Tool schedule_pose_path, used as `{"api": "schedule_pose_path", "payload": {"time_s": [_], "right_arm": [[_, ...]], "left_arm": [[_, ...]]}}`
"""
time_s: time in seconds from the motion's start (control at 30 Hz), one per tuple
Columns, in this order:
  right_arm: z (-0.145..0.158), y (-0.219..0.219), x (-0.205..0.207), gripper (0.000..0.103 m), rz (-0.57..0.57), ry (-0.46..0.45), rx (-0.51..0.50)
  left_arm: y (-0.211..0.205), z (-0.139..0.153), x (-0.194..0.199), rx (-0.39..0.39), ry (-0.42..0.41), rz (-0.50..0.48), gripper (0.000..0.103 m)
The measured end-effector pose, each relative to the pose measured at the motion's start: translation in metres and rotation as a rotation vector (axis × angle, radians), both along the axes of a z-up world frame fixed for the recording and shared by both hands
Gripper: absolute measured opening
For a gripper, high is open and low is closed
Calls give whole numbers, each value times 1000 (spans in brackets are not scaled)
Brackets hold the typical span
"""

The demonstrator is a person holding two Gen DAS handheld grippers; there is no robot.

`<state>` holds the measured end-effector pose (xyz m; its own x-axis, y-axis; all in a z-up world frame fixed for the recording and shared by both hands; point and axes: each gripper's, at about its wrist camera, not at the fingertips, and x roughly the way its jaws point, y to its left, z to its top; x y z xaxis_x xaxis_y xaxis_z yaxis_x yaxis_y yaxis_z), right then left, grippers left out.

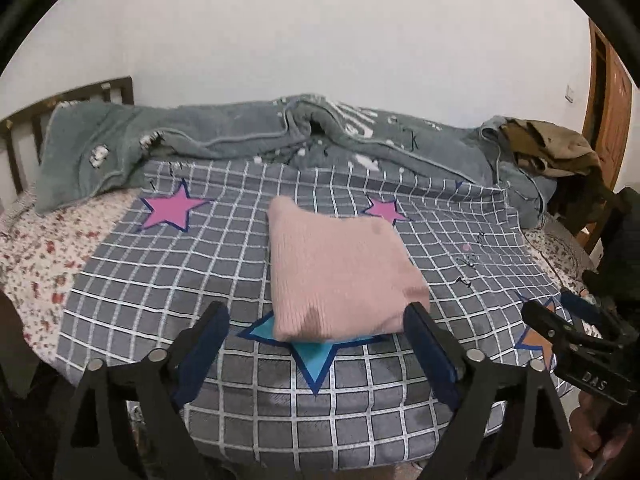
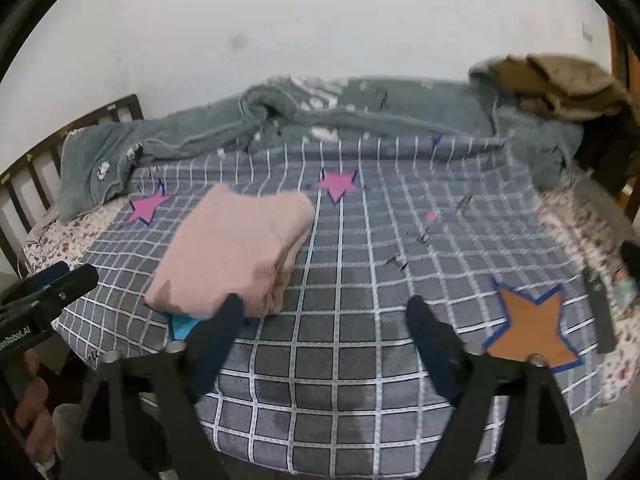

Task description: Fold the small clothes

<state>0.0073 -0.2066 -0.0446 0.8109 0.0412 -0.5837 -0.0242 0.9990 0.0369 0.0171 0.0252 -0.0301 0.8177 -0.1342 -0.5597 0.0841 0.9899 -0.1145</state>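
Dim, flat indoor light, soft shadows, no glare. Strong fisheye bend with black vignette at 10 and 2 o'clock. Right wrist view motion-blurred; left wrist view slightly sharper.

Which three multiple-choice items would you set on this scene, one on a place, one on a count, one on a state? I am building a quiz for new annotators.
1. Where does the pink garment lie?
A. On the checked sheet, its near edge over the blue star
B. On the grey blanket
C. On the floor

2. How many pink stars show on the sheet?
A. One
B. Two
C. Four

3. In what state is the garment?
A. Spread flat, unfolded
B. Hanging from the fingers
C. Folded into a compact stack, free of both grippers

Answers:
1. A: it rests on the sheet and hides part of the blue star.
2. B: one pink star lies to its left, one behind its right corner.
3. C: stacked layers show at its edge in the right wrist view, and the left gripper and right gripper stand open with nothing between the fingers.
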Motion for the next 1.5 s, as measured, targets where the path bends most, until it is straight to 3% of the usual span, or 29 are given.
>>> {"api": "schedule_pose_path", "payload": {"time_s": [0.13,0.33,1.5], "right_arm": [[19,2,-21,98,8,-39,1],[35,8,-42,100,12,-67,-33],[40,9,-57,100,-2,-72,-45]], "left_arm": [[0,12,-18,22,-1,9,93],[-3,23,-36,51,-26,20,94],[-11,30,-47,80,-43,25,94]]}}
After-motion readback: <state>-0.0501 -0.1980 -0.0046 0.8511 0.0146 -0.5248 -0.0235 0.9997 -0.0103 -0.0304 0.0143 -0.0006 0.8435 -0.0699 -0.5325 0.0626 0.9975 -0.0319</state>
